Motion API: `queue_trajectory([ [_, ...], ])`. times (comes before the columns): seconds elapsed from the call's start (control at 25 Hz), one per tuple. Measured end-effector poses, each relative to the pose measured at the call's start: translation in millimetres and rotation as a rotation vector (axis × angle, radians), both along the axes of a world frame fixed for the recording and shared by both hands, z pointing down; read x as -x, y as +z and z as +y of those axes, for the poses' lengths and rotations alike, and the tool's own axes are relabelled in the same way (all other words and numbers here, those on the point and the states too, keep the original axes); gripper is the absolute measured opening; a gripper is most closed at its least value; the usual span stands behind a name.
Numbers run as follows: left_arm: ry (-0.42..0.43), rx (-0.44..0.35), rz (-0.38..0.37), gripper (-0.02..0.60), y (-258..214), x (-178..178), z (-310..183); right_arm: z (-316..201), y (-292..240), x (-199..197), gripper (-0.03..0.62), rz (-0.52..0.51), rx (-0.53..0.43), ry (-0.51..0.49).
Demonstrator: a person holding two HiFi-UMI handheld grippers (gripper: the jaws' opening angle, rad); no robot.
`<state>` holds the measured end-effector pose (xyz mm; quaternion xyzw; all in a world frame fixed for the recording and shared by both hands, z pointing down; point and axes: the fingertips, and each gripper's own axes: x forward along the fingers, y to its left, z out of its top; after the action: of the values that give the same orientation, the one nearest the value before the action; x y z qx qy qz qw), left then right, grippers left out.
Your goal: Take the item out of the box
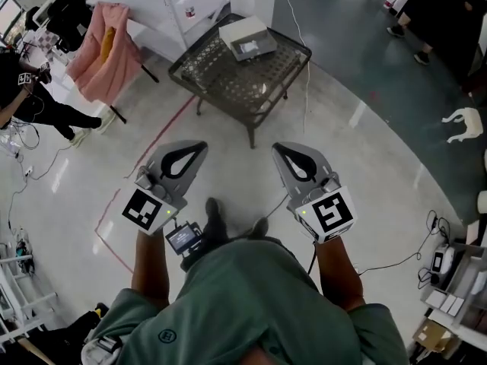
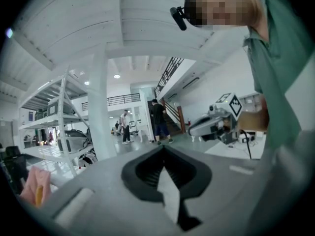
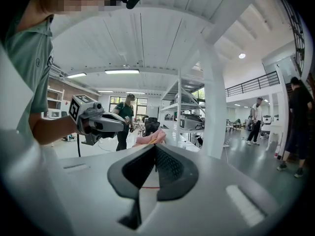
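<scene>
Jaws shut; left gripper, right gripper forward, abreast.

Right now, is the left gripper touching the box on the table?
Apart. The head view shows the left gripper held over the floor, with a clear stretch of floor between its tips and the table that bears the box.

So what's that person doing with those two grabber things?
A person holds a gripper in each hand, the left gripper and the right gripper, out in front. Both have their fingers shut with nothing in them. The box sits on a dark table a little way ahead. Neither gripper touches it, so the job has not begun.
</scene>
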<state>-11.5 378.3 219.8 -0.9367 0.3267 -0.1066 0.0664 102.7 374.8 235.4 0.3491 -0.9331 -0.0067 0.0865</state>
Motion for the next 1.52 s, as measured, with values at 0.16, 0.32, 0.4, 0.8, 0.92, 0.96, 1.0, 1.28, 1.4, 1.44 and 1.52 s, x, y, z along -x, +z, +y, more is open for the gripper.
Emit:
queue_trajectory([
  [0.16,0.03,-0.01,0.016,0.002,3,22,-26,-21,4,19,0.005,0.02,0.006,0.038],
  [0.32,0.073,-0.011,0.034,0.002,-3,45,-52,-41,-3,43,0.005,0.031,0.005,0.083],
  [0.4,0.099,-0.02,0.043,0.002,-7,56,-67,-53,-7,55,0.005,0.038,0.0,0.106],
  [0.8,0.177,-0.015,0.05,0.002,-5,111,-125,-105,-12,110,0.005,0.046,-0.008,0.189],
  [0.92,0.197,-0.009,0.062,0.002,-8,130,-149,-127,-15,127,0.005,0.056,-0.004,0.213],
  [0.96,0.205,-0.006,0.066,0.002,-8,138,-160,-138,-17,135,0.005,0.06,0.0,0.221],
  [1.0,0.212,-0.003,0.07,0.002,-9,145,-172,-149,-18,141,0.005,0.065,0.002,0.229],
  [1.28,0.223,-0.001,0.104,0.002,-7,166,-185,-159,-22,160,0.005,0.093,-0.004,0.251],
  [1.4,0.223,-0.001,0.112,0.002,-6,172,-201,-172,-25,168,0.005,0.105,-0.005,0.249],
  [1.44,0.225,-0.003,0.114,0.002,-6,173,-206,-176,-25,169,0.005,0.108,-0.004,0.249],
  [1.52,0.228,-0.003,0.117,0.002,-5,173,-209,-180,-24,168,0.005,0.112,-0.004,0.251],
])
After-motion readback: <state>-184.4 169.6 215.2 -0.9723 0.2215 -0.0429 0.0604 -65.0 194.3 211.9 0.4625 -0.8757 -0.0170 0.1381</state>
